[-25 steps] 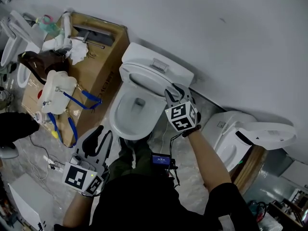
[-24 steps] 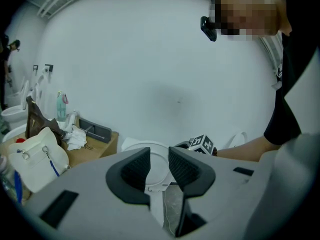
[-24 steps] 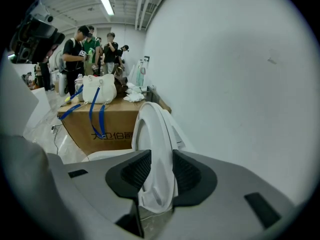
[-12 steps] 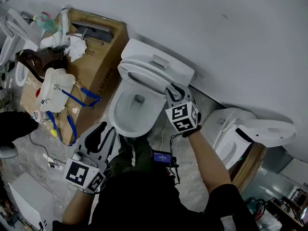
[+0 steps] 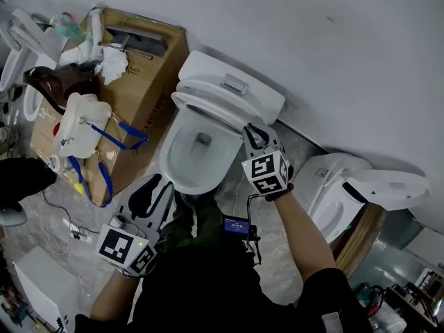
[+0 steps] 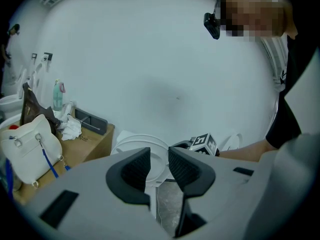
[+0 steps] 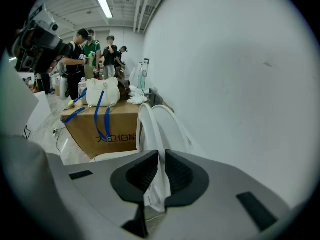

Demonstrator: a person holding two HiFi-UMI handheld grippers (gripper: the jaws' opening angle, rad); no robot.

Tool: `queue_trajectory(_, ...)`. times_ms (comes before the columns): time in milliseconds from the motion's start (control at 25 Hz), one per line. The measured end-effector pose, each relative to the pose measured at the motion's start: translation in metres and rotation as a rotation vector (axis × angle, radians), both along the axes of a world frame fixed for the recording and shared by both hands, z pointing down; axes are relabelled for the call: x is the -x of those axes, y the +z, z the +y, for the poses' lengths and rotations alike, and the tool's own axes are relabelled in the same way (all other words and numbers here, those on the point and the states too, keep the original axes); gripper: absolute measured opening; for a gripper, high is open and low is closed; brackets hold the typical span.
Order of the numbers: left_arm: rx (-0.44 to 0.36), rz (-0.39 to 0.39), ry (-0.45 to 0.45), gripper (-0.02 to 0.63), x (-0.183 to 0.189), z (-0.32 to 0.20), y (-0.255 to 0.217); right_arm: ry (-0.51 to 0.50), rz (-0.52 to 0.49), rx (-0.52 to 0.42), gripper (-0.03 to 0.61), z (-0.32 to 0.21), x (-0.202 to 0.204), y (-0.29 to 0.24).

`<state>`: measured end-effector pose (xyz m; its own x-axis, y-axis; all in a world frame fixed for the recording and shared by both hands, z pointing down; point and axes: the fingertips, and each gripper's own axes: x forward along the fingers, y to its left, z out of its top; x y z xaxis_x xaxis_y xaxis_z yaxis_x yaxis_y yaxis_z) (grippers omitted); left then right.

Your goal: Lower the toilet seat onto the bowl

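Fingers of right gripper pinch toilet seat — left gripper gapes; box print unclear.

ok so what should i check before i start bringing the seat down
1. Right gripper shut on the toilet seat: ok, its edge sits between the jaws.
2. Only the seat gripped, not the lid behind it: cannot tell, two white rings stand close together.
3. Seat raised, ready to swing down: ok, it stands upright near the wall.
4. Bowl rim free of objects: ok, the head view shows nothing lying on it.
5. Left gripper out of the seat's path: ok, open, empty, held low in front of the bowl.
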<state>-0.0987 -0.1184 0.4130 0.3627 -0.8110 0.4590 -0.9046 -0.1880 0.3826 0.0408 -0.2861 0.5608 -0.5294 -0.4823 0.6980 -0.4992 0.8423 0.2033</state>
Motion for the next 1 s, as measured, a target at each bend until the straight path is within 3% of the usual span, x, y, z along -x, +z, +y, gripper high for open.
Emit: queue_trajectory(1000, 0.027, 0.029, 0.109, 0.121, 0.007, 0.021, 0.028, -0.001, 0.035, -0.003, 0.064, 0.069, 0.015, 0.008)
